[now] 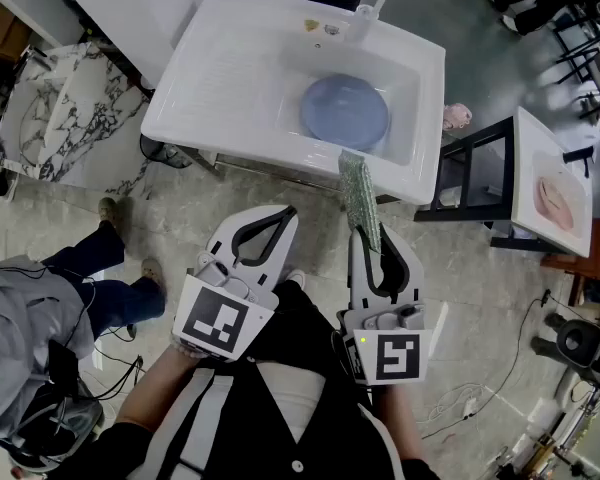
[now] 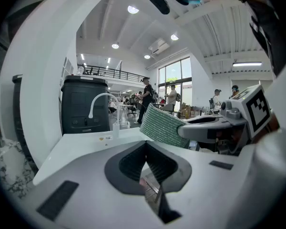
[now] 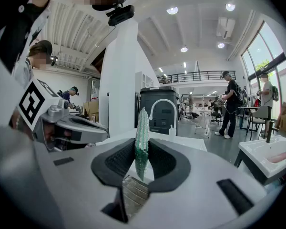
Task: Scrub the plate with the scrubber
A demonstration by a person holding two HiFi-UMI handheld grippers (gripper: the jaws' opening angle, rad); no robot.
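Pinching soft, floppy green scrubber (image 1: 358,196) by its near end in right gripper (image 1: 366,232), at sink's (image 1: 230,63) front edge; left gripper (image 1: 284,213) closed, empty. Blue plate (image 1: 345,111) flat in basin: rigid, probably slick, best steadied at rim.

A lab hall: freestanding sink (image 1: 230,68), mezzanine railing (image 3: 200,75), high ceiling lights (image 3: 172,10).

No word, number, brand or label can be read in any view. The only printed signs are black-and-white square code patterns. One is on the left marker cube (image 1: 218,320) of the left gripper (image 1: 288,213). The other is on the right marker cube (image 1: 400,356) of the right gripper (image 1: 365,236). A small yellowish mark (image 1: 311,25) on the sink rim (image 1: 220,58) is too small to read.
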